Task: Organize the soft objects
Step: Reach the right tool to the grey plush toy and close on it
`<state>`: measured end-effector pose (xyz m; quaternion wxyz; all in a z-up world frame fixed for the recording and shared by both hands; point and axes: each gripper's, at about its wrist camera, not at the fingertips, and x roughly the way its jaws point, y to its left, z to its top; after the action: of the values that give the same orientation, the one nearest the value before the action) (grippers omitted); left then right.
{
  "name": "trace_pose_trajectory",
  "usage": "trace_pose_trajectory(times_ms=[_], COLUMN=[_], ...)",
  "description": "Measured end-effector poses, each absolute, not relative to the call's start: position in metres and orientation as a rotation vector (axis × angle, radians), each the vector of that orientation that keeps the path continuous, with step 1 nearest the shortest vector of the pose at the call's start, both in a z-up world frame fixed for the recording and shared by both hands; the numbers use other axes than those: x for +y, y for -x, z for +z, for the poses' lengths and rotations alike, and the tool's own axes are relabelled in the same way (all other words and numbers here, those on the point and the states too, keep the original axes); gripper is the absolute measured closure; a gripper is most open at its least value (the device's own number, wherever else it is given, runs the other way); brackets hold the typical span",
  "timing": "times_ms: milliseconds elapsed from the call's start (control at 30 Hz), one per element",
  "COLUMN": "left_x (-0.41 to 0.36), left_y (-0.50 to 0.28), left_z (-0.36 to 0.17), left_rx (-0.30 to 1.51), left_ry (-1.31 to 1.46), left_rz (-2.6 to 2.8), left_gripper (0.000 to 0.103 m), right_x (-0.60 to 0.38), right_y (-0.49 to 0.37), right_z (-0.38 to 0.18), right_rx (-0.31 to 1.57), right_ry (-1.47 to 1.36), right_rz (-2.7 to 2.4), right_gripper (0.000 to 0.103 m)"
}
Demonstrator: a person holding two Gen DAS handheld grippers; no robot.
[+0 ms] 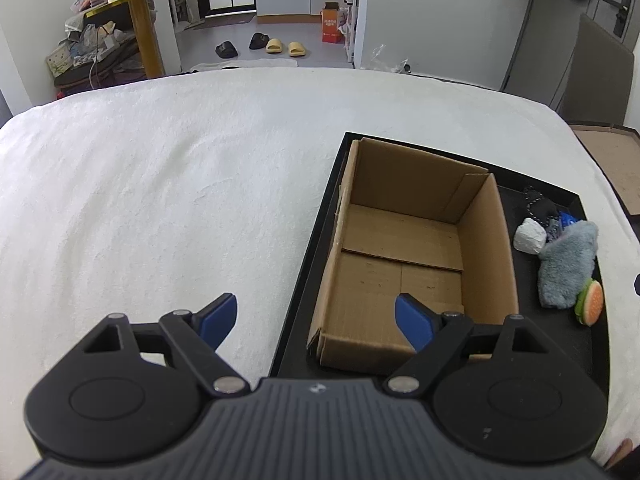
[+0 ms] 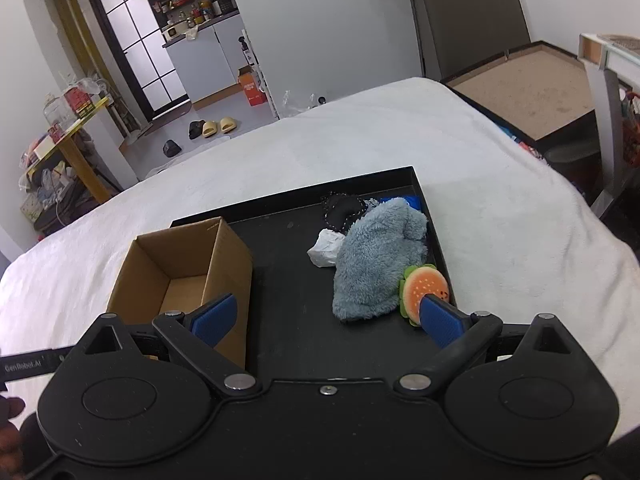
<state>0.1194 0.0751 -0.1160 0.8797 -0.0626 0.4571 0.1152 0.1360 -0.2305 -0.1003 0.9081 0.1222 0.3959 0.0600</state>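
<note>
An empty cardboard box (image 1: 404,256) (image 2: 184,264) stands in the left half of a black tray (image 1: 304,292) (image 2: 288,312) on a white-covered bed. At the tray's right lie soft things: a fluffy grey-blue cloth (image 1: 568,264) (image 2: 376,256), a plush burger (image 1: 590,302) (image 2: 424,288), a crumpled white wad (image 1: 530,236) (image 2: 326,250), and a black pouch (image 1: 540,204) (image 2: 344,208). My left gripper (image 1: 316,316) hangs open over the box's near left corner, nothing between its fingers. My right gripper (image 2: 328,316) is open above the tray's bare middle, its right fingertip (image 2: 436,316) in front of the burger.
The white bed cover (image 1: 160,200) (image 2: 500,184) stretches wide to the left and beyond the tray. A brown board (image 2: 532,92) lies past the bed's right side. Slippers (image 1: 288,47), an orange carton (image 1: 334,26) and a cluttered yellow table (image 1: 140,12) stand on the floor beyond.
</note>
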Motion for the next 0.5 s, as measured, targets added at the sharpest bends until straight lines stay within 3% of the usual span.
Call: trace_pose_trajectory(times_ms=[333,500], left_x=[0.072,0.073], left_y=[-0.139,-0.146], left_z=[-0.134,-0.143], left_rx=[0.957,0.974], left_ry=[0.127,0.146], left_rz=[0.265,0.273], left_gripper=[0.021,0.035], right_x=[-0.227,-0.227], right_y=[-0.172,-0.187], right_z=[-0.126,-0.141], right_rx=[0.841,0.834], right_ry=[-0.296,-0.332], right_rz=[0.103,0.104], right_gripper=[0.013,0.014])
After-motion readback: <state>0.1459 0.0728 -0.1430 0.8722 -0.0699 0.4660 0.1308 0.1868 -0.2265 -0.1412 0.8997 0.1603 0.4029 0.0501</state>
